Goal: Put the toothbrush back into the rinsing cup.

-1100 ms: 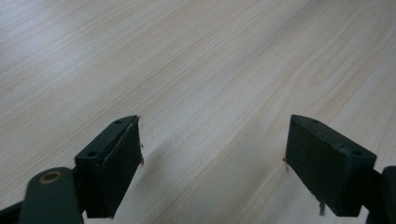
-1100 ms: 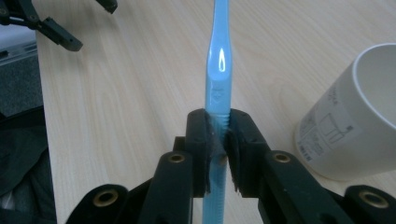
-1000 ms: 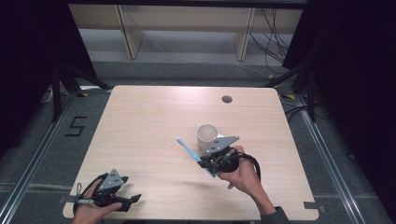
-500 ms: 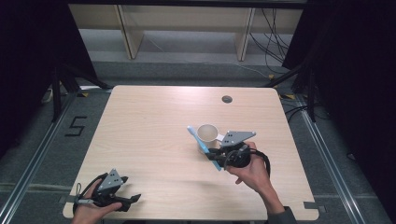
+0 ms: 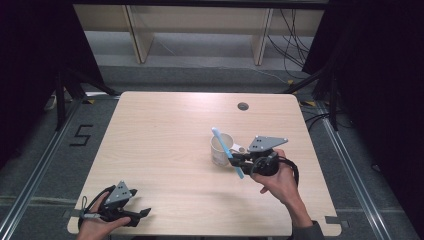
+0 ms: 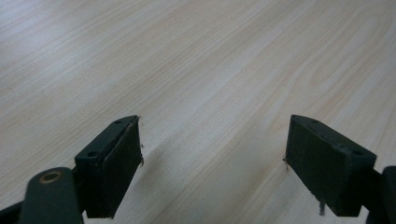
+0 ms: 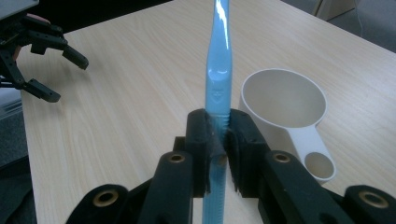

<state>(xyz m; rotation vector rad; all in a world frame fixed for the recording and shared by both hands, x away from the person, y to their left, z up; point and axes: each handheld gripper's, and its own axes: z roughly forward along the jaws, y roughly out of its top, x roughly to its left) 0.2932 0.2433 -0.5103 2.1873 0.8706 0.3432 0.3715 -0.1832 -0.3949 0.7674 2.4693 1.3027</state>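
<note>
- Since a second ago, the right gripper [image 5: 239, 161] has carried the blue toothbrush [image 5: 227, 151] rightward, past the cup [image 5: 220, 149].
- Left gripper [image 5: 141, 215]: jaws apart, empty, over the table [image 5: 165, 130].
- Right gripper: clamped on the toothbrush; cup just beyond its jaws.

A pale wooden tabletop [image 5: 165, 145] (with a round cable hole [image 5: 243, 106]) is standing on grey carpeted floor [image 5: 45, 150], black curtains [image 5: 35, 55] hanging at both sides, light shelving [image 5: 195, 25] sitting behind.
</note>
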